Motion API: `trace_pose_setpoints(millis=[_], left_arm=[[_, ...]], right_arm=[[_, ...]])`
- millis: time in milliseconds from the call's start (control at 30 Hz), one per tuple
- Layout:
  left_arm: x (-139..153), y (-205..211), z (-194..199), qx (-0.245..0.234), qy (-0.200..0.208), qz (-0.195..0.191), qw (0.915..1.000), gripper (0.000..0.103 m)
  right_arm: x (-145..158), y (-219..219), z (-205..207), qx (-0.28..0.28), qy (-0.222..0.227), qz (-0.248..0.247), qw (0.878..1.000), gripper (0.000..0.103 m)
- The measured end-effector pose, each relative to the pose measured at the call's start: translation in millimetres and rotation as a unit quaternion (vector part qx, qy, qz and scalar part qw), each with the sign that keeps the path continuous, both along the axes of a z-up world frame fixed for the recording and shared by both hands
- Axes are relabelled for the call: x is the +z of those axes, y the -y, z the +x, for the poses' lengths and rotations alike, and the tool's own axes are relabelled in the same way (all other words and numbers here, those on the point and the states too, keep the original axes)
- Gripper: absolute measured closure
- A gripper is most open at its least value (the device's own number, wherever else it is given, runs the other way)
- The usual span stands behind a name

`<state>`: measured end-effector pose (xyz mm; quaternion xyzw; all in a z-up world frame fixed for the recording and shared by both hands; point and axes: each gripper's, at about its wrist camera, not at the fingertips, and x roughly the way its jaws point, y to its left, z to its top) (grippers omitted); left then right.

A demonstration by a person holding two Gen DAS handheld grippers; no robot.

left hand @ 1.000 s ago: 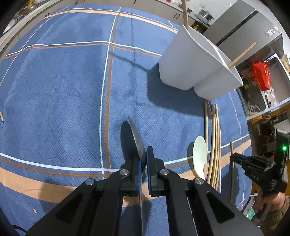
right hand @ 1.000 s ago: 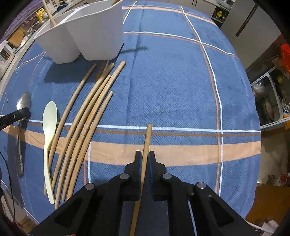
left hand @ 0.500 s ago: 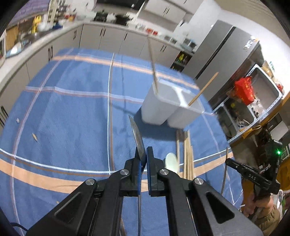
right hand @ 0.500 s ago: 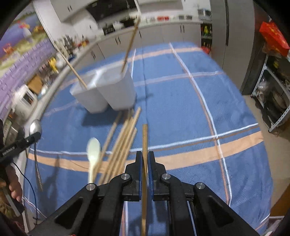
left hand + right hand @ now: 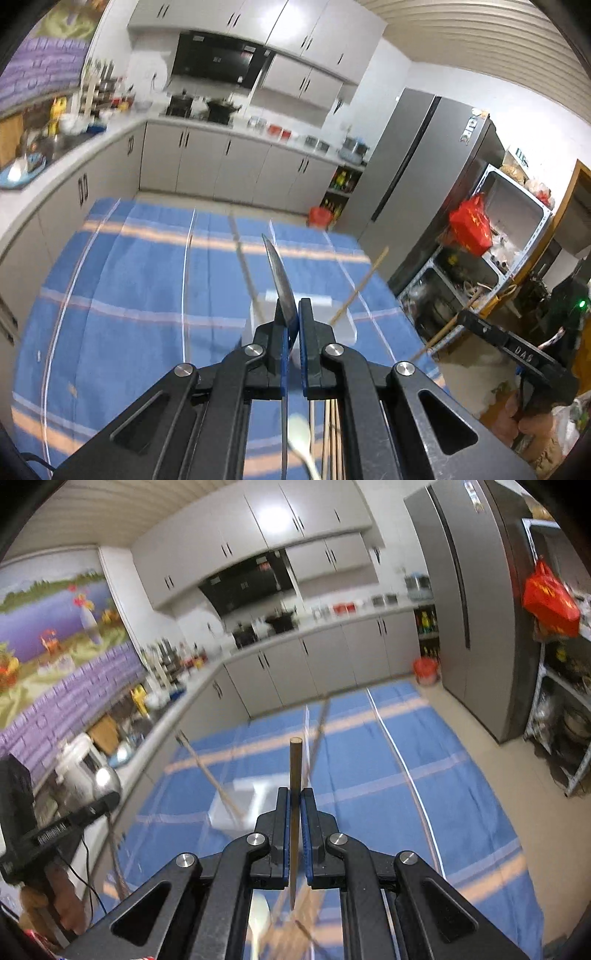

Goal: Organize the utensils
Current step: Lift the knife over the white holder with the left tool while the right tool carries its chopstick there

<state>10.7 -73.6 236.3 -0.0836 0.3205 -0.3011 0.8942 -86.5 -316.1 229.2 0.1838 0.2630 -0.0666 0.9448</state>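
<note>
Left claw (image 5: 294,319) clamped tight on a metal spoon (image 5: 277,275), bowl edge-on and sticking up past the fingertips, handle running down between the arms, held above the blue striped cloth (image 5: 129,277) on the surface. Just beyond, white holder (image 5: 343,325) with two wooden sticks leaning out. Below, pale spoon (image 5: 301,439) and wooden sticks on the cloth. Right claw (image 5: 294,805) pinched shut on a wooden chopstick (image 5: 295,764), upright, blunt end above the fingertips
</note>
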Motion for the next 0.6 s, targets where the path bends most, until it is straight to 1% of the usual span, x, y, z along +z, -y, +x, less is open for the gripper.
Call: trace_pose_setpoints(millis=[100, 233, 333, 400, 500, 600], left_arm=[[11, 20, 20, 0.008, 0.020, 0.003, 0.9998, 0.099], [14, 43, 53, 0.018, 0.023, 0.001, 0.9996, 0.099], [7, 61, 81, 0.027, 0.024, 0.003, 0.9993, 0.099], [-2, 75, 101, 0.031, 0.016, 0.007, 0.9994, 0.099], [-18, 89, 125, 0.032, 0.000, 0.012, 0.9994, 0.099], [-37, 98, 137, 0.029, -0.017, 0.021, 0.9992, 0.099]], right_arm=[[18, 3, 27, 0.007, 0.020, -0.005, 1.000, 0.098], [36, 7, 58, 0.020, 0.032, -0.019, 0.999, 0.098], [32, 11, 78, 0.024, 0.026, -0.029, 0.999, 0.098], [25, 17, 92, 0.025, 0.016, -0.029, 0.999, 0.098], [12, 28, 106, 0.022, 0.006, -0.019, 1.000, 0.098], [5, 40, 113, 0.021, 0.000, 0.001, 1.000, 0.098]])
